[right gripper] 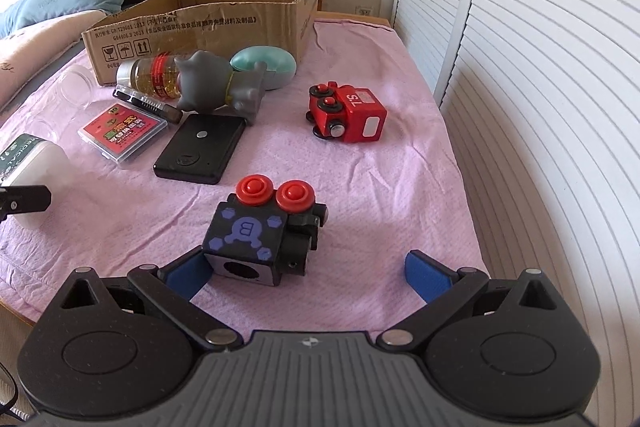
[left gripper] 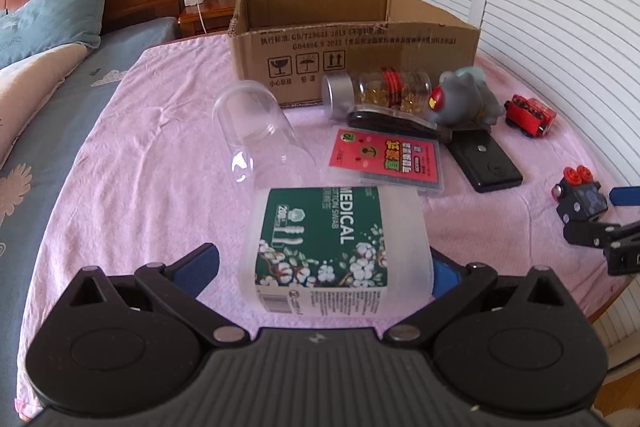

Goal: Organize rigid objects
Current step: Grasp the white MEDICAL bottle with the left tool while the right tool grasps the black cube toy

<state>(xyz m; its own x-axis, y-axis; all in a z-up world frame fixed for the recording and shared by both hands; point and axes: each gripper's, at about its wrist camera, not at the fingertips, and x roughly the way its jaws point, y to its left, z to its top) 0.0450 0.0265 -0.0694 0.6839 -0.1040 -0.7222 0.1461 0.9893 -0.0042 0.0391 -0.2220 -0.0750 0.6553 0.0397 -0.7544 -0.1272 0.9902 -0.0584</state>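
Observation:
A white tub of medical cotton swabs with a green label lies on the pink cloth. My left gripper is open and straddles it; the left pad stands apart from the tub and the tub partly hides the right pad. In the right wrist view a black toy engine with two red knobs sits between the fingers of my open right gripper, close against the left pad, with a wide gap to the right pad. An open cardboard box stands at the back.
Lying in front of the box are a clear empty jar, a capsule bottle, a grey toy animal, a red card case, a black flat device, a red toy engine and a teal oval case. Louvred doors close off the right.

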